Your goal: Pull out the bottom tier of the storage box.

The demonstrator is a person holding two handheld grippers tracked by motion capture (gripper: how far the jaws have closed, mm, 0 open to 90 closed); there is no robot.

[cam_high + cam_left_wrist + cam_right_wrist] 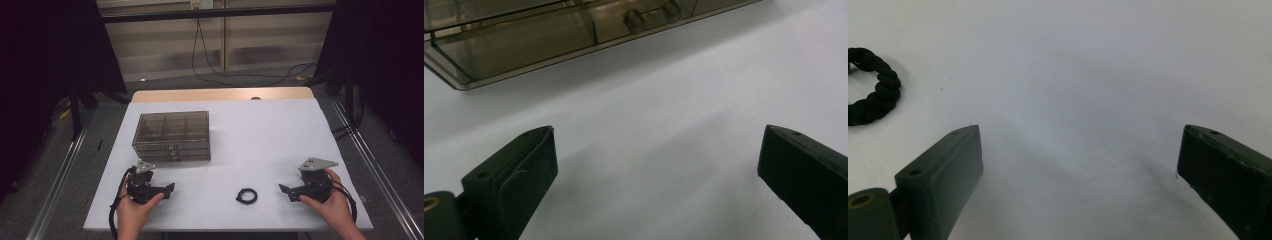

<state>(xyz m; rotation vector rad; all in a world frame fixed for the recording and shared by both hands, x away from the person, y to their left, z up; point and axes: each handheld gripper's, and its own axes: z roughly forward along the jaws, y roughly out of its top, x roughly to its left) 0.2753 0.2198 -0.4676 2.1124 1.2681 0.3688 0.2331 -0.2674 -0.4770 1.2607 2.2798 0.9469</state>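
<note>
Sitting shut on table (280,130): smoky drawer box (171,136), compartments seemingly empty.

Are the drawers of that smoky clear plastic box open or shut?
Shut: on the smoky clear plastic drawer box, the drawer fronts with small knobs sit flush.

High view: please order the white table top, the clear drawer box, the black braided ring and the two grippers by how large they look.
1. white table top
2. clear drawer box
3. left gripper and right gripper, which look alike
4. black braided ring
</note>
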